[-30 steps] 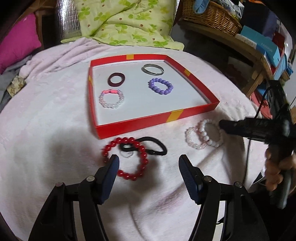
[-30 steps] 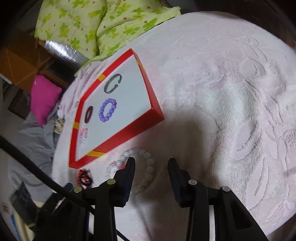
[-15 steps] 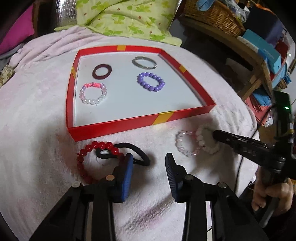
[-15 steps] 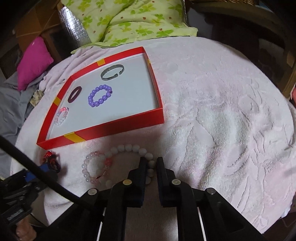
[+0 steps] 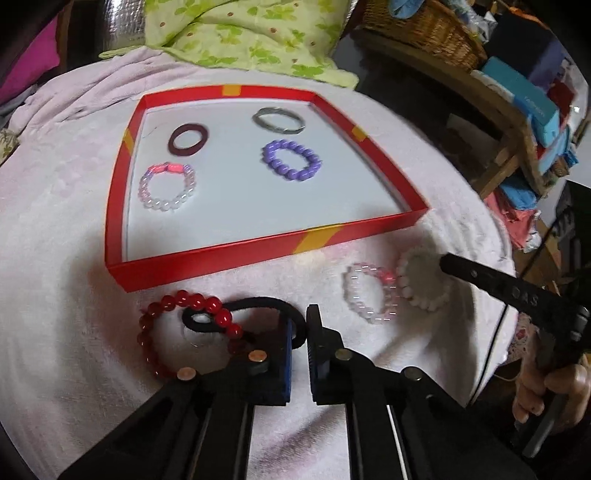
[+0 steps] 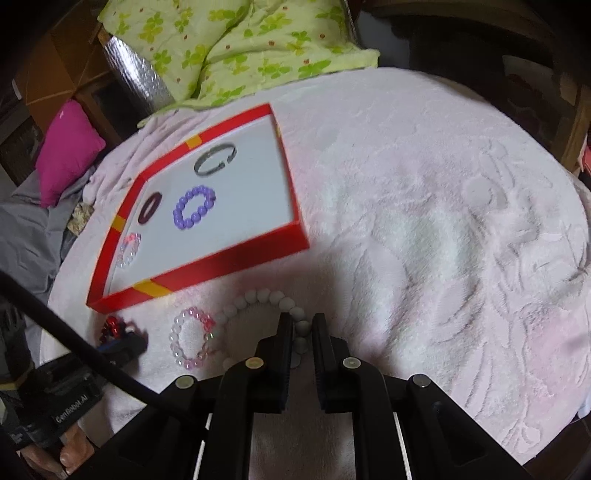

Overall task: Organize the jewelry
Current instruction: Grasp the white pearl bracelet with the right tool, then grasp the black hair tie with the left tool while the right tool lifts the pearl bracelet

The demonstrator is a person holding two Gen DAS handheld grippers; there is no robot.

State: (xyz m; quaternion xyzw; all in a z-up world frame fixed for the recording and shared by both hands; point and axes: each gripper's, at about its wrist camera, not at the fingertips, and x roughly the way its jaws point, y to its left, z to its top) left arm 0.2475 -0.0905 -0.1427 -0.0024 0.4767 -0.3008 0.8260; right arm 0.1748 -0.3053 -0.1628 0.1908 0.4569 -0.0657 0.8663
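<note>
A red tray [image 5: 258,247] on the pink blanket holds a purple bead bracelet [image 5: 291,159], a silver bangle [image 5: 277,120], a dark ring [image 5: 188,138] and a clear bead bracelet [image 5: 167,186]. In front of it lie a red bead bracelet [image 5: 177,332], a black hair tie [image 5: 251,314], a clear pink bracelet [image 5: 371,293] and a white bead bracelet [image 6: 269,301]. My left gripper [image 5: 299,332] is shut on the black hair tie. My right gripper [image 6: 300,332] is shut on the white bead bracelet's right side.
A green floral pillow [image 6: 229,44] and a magenta cushion [image 6: 68,147] lie behind the tray. A wicker basket [image 5: 421,29] and boxes sit on a wooden shelf at the right. The blanket [image 6: 443,221] spreads wide to the tray's right.
Both grippers have closed from open: the left one moved right onto the black hair tie, the right one closed on the white bead bracelet.
</note>
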